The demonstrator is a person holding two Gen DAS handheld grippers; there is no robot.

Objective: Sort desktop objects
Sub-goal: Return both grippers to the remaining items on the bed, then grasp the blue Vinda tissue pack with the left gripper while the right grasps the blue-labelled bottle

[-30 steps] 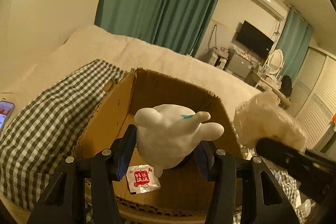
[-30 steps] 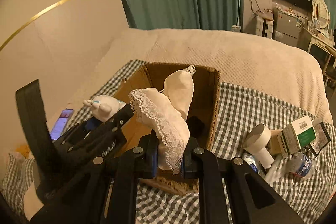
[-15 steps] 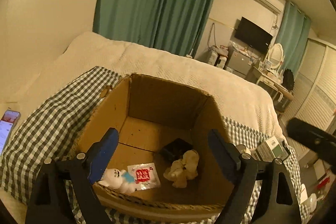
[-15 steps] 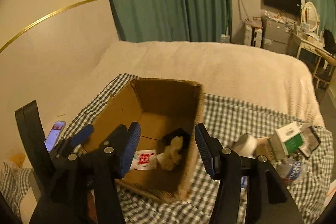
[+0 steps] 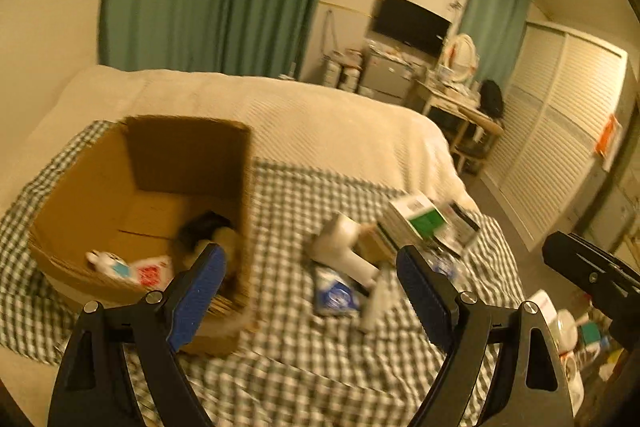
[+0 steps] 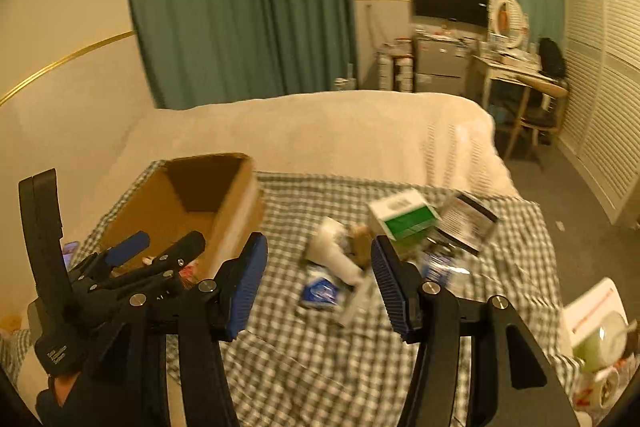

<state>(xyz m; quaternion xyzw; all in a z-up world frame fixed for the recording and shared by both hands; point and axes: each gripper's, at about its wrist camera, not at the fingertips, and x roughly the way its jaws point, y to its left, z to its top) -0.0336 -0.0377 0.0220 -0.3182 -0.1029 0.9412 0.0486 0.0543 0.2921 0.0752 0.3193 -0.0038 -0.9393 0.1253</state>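
Note:
A cardboard box (image 5: pixel 100 179) stands open on the checked cloth at the left. Inside lie a white toy (image 5: pixel 105 262), a red sachet (image 5: pixel 154 273) and a cream lace cloth (image 5: pixel 228 237) over something black. To its right is a blurred pile: a white hair-dryer-like item (image 5: pixel 346 253), a blue packet (image 5: pixel 334 297) and a green-and-white carton (image 5: pixel 420 221). My left gripper (image 5: pixel 310 263) is open and empty, between box and pile. My right gripper (image 6: pixel 318 253) is open and empty too, above the white item (image 6: pixel 332 251) and blue packet (image 6: pixel 320 289), with the carton (image 6: pixel 404 221) just right of it.
A black-and-white pack (image 6: pixel 468 223) and a clear bottle (image 6: pixel 440 265) lie beside the carton. Mugs and a white box (image 6: pixel 596 339) crowd the lower right, off the cloth. A phone (image 6: pixel 69 251) lies left of the cardboard box (image 6: pixel 236 203). Behind is cream bedding (image 6: pixel 320 131).
Both grippers opened: the white toy and the lace cloth dropped into the box. Both hands then swung right, away from the box and toward the pile on the checked cloth.

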